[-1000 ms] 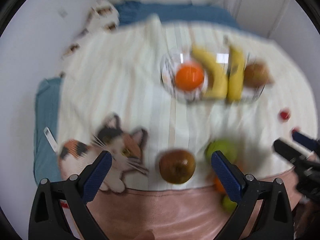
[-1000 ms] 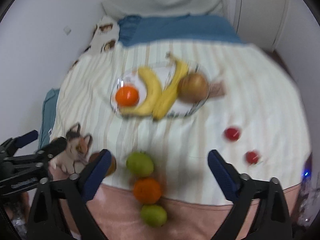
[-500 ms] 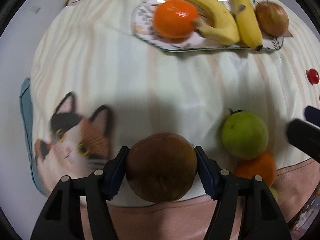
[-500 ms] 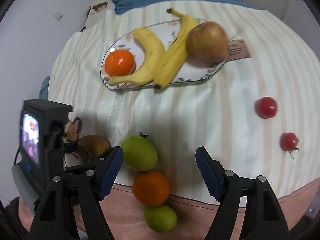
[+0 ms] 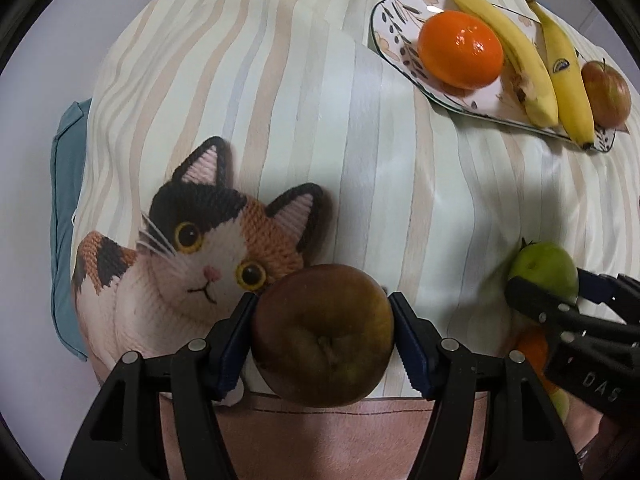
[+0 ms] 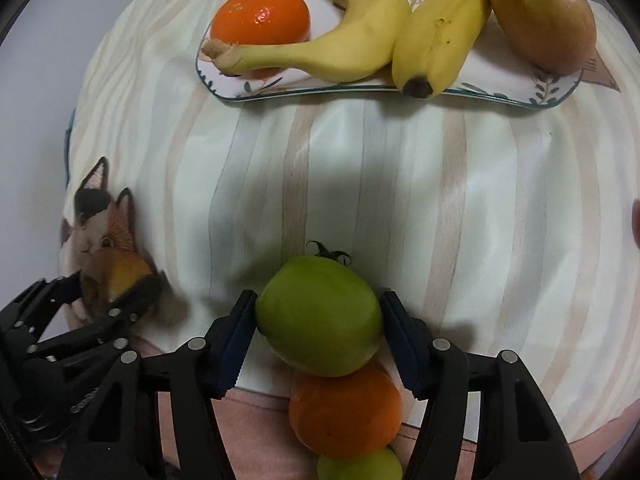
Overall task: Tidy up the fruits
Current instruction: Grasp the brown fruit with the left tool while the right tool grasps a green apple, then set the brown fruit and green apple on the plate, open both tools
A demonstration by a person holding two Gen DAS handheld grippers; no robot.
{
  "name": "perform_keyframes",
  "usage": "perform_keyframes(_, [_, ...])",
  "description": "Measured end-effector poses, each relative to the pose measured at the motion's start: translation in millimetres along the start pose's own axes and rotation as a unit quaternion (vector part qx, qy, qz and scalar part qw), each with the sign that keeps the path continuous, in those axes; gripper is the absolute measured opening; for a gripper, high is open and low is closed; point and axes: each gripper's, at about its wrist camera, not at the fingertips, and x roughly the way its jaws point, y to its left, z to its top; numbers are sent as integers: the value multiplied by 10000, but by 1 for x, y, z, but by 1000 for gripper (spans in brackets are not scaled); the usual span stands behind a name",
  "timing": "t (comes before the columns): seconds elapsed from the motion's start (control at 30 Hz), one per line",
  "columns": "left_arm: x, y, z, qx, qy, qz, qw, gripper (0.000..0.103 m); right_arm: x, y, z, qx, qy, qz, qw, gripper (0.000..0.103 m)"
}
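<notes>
My left gripper point(image 5: 322, 332) is shut on a brown apple point(image 5: 322, 334) at the near edge of the striped cloth, beside the cat picture. My right gripper point(image 6: 318, 328) is shut on a green tomato point(image 6: 318, 316); an orange point(image 6: 344, 408) and a second green fruit point(image 6: 360, 466) lie just behind it. The patterned plate point(image 6: 224, 88) at the far side holds an orange point(image 6: 260, 20), two bananas point(image 6: 360, 48) and a red-yellow apple point(image 6: 544, 28). The left gripper also shows in the right wrist view point(image 6: 112, 300), and the right gripper in the left wrist view point(image 5: 560, 300).
A knitted-look cat picture point(image 5: 192, 248) is printed on the cloth at the near left. A pink band point(image 5: 320, 432) runs along the cloth's near edge. A teal cushion point(image 5: 64, 208) edges the left side. A red object point(image 6: 636, 220) peeks in at the far right.
Both grippers moved down and forward to the near fruits. The left closed on the brown apple; the right, open half a second ago, closed on the green tomato.
</notes>
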Motion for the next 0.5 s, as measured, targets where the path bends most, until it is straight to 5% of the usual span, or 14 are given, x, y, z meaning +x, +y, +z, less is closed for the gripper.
perform_keyframes(0.27, [-11, 0, 10, -1, -59, 21, 10000, 63, -3, 9, 0, 18, -106, -69, 9999, 64])
perform_keyframes(0.5, [-57, -7, 31, -194, -265, -530, 9981, 63, -41, 1, -2, 115, -413, 199, 9989, 64])
